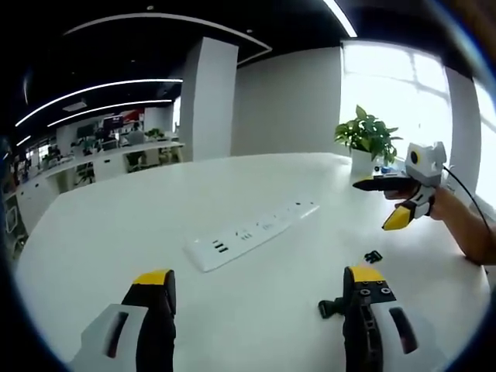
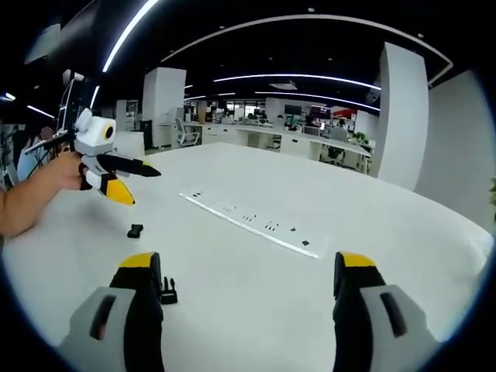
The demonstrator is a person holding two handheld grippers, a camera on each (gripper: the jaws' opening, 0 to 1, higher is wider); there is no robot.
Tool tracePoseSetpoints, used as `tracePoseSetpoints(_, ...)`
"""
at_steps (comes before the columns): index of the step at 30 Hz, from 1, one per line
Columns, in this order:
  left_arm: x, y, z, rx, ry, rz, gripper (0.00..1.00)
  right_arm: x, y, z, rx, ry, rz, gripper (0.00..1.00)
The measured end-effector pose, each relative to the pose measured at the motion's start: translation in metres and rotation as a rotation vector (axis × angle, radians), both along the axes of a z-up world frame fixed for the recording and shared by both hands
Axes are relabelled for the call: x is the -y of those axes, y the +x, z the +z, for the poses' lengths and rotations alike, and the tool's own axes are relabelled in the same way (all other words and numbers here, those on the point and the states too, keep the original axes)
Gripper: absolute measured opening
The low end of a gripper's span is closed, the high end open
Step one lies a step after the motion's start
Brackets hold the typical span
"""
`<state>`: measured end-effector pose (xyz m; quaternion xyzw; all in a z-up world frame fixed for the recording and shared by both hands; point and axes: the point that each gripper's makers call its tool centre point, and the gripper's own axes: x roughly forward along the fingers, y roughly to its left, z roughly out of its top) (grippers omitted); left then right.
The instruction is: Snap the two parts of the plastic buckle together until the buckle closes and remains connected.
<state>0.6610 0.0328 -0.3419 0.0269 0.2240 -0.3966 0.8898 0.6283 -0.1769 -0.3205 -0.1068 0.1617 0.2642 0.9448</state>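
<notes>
I hold both claws, left (image 1: 260,288) and right (image 2: 249,273), wide open above the counter (image 1: 116,232), ready to grab the separated buckle halves (image 1: 373,256) (image 1: 332,308).

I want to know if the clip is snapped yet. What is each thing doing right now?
Larger buckle part: loose on the table, unheld.
Smaller buckle part: lying apart from it, not joined.
Left tongs: open, empty.
Right tongs: open, empty.
Power strip: flat on the table, nothing plugged in.
</notes>
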Motion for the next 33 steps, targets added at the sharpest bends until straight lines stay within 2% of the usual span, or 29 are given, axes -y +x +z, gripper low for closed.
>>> tracePoseSetpoints(14,-0.005,0.008,0.003,0.013,0.001,0.013,0.90,0.001,0.006,-0.002,0.000,-0.011,0.006,0.92)
tracePoseSetpoints(19,-0.006,0.006,0.001,0.032,0.031,-0.014,0.86,-0.001,0.003,-0.003,0.005,-0.011,0.024,0.91)
tracePoseSetpoints(24,-0.003,-0.002,-0.003,0.015,0.037,-0.059,0.86,-0.001,0.003,-0.004,0.004,-0.011,0.029,0.91)
tracePoseSetpoints(33,0.004,-0.011,-0.006,0.035,0.057,-0.139,0.86,-0.002,0.002,-0.004,0.009,-0.012,0.042,0.91)
